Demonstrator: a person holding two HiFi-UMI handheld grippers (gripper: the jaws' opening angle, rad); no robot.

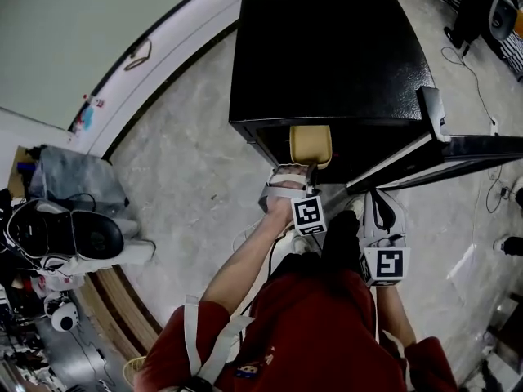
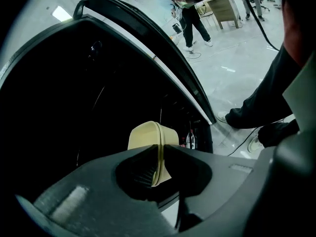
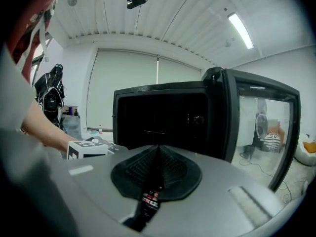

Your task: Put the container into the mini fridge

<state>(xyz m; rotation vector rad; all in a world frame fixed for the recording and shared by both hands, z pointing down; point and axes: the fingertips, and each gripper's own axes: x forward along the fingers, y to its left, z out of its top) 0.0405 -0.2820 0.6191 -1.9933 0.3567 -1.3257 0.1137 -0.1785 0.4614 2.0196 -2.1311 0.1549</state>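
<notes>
Pale marbled floor [image 1: 188, 186] surrounds the black mini fridge [image 1: 327, 55], which stands at 12 o'clock from the person; its door [image 1: 458, 149] hangs open toward 3 o'clock, so we judge the opening step done; we find the beige container [image 1: 310, 144] at the mouth of the mini fridge, at 12 o'clock of the left gripper [image 2: 159, 157], carried in the air and, by our reading, not yet set down inside; left to do: carry it further in, set it down, let go, and presumably close the door; left gripper: jaws drawn narrow and clamped on the container's rim, a pad on either side of the edge; right gripper [image 3: 158, 154]: jaws together with nothing between them, held at 4 o'clock of the left gripper and facing the dark interior
</notes>
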